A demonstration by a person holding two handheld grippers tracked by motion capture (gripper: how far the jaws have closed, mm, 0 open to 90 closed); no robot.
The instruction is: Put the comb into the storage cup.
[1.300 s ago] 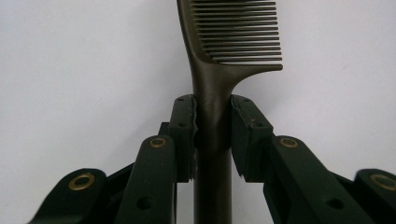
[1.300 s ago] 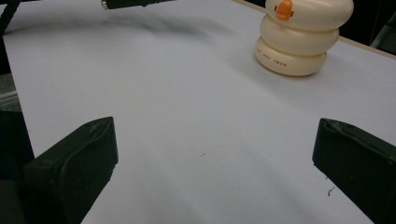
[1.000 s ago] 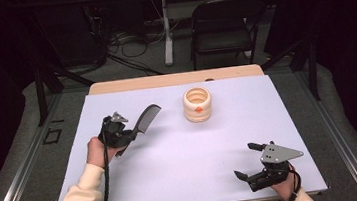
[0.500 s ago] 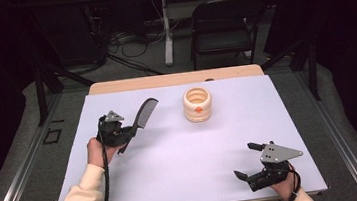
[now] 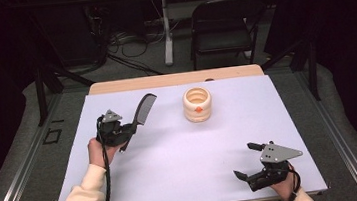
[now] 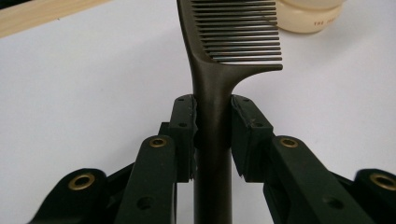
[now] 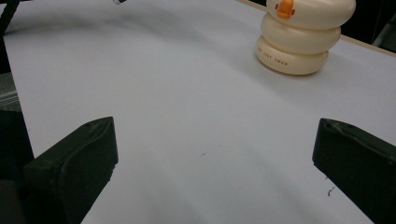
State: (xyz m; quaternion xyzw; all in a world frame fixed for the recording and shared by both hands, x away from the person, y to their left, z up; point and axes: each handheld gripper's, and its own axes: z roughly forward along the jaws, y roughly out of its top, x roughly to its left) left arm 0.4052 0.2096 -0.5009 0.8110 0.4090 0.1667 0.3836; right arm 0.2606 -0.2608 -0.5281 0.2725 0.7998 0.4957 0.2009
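So the left gripper (image 6: pixel 212 140) has its two black jaws clamped tight on the handle of a dark plastic comb with fine teeth (image 6: pixel 219 84). In the left gripper view the handle runs straight up the middle between the jaw pads, touching both, with no gap on either side. The toothed part sticks out well past the jaw tips, teeth pointing off to the right of the jaws in that view. The lower end of the handle carries on down behind the pads toward the gripper body.

From the high view the left gripper (image 5: pixel 128 131) holds the comb (image 5: pixel 143 110) lifted off the pale lavender table surface (image 5: pixel 182 155), slanted up and away from the hand, toothed end farthest from the jaws.

Beyond the comb's tip, off to the right of the left jaws, sits a cream ribbed round container with a small orange mark (image 5: pixel 197 104). It's near the comb but not touching it.

The right gripper (image 5: pixel 251 160) is wide open, nothing between the jaws. In the right gripper view the jaws (image 7: pixel 210 163) stand far apart over bare table, and the cream container (image 7: pixel 299 37) is well ahead of them, toward the right jaw's side. The comb is well apart from this gripper.
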